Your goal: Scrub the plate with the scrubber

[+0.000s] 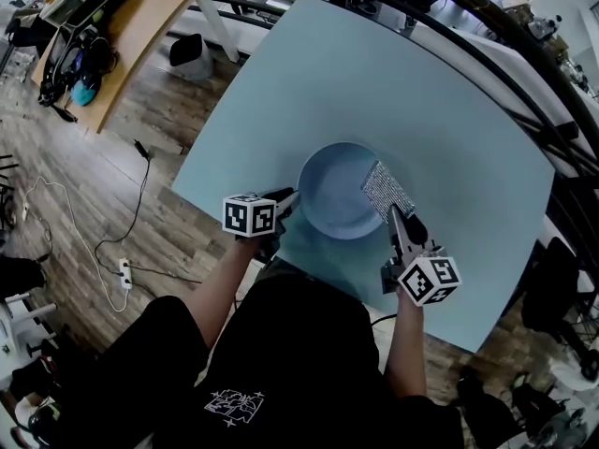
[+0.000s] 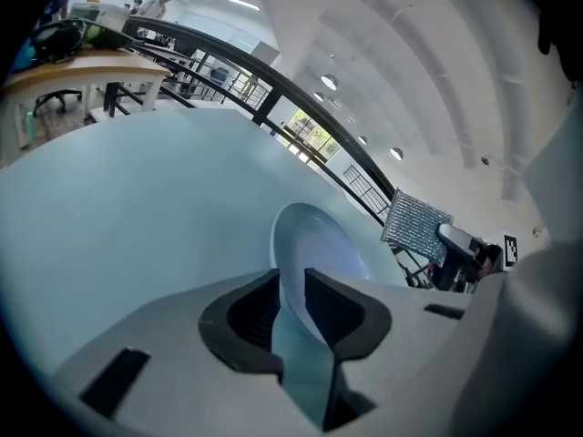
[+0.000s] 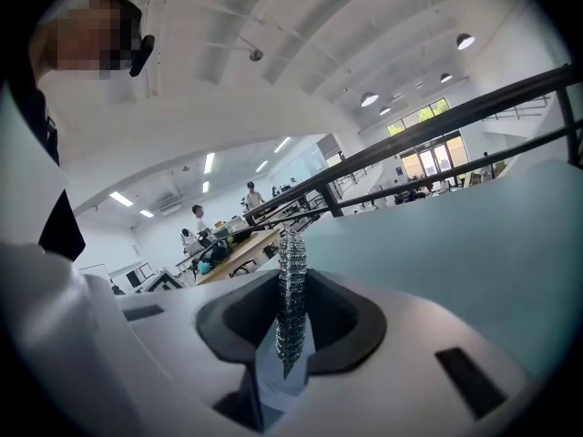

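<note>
A pale blue plate (image 1: 337, 191) lies near the front edge of the light blue table (image 1: 440, 110). My left gripper (image 1: 288, 197) is shut on the plate's left rim, and in the left gripper view the plate (image 2: 314, 248) runs edge-on between the black pads. My right gripper (image 1: 394, 215) is shut on a silver mesh scrubber (image 1: 387, 190), held flat over the plate's right rim. Seen from the right gripper view, the scrubber (image 3: 291, 299) stands as a thin sparkling strip between the jaws. The left gripper view shows the scrubber (image 2: 415, 228) beyond the plate.
The table's front-left edge (image 1: 211, 204) drops to a wooden floor with cables and a power strip (image 1: 124, 271). A dark railing (image 1: 524, 54) curves round the far side. A wooden desk (image 1: 140, 26) with bags stands far left.
</note>
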### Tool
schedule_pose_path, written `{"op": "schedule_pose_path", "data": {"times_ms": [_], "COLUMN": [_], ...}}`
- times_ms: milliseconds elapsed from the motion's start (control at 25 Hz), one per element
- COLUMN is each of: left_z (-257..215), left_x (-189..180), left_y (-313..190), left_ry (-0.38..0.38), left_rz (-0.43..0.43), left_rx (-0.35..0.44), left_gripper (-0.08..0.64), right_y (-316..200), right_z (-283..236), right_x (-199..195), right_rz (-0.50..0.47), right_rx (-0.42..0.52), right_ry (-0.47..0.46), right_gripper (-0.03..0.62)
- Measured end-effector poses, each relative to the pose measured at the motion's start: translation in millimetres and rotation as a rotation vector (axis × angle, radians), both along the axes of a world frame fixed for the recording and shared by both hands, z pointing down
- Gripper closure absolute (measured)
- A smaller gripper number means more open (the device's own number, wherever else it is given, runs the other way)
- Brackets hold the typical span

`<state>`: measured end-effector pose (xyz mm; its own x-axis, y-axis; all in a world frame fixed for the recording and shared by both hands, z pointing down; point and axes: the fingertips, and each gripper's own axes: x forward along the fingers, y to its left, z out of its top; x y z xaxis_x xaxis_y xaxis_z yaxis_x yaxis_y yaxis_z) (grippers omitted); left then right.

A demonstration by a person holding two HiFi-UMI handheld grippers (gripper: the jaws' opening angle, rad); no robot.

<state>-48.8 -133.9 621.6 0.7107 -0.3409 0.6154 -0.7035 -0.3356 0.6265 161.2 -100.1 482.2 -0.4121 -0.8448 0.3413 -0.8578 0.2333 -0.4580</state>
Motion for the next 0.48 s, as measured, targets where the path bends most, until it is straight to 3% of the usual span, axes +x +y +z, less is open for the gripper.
{"op": "schedule_pose_path", "data": {"times_ms": [280, 480], "left_z": [11.0, 16.8], "left_x": [3.6, 7.0], "left_y": [9.8, 11.3], "left_ry": [0.059, 0.081], "left_rz": [-0.068, -0.095], "left_rx": [-0.119, -0.152], "left_gripper": [0.454, 0.454], "right_y": [1.9, 0.0], "right_z": [18.6, 31.5], "right_x": [-11.7, -20.0], "right_rz": [-0.051, -0.075], "right_rx": [-0.041, -0.064], "right_ry": [-0.014, -0.007], "right_gripper": [0.511, 0.511]}}
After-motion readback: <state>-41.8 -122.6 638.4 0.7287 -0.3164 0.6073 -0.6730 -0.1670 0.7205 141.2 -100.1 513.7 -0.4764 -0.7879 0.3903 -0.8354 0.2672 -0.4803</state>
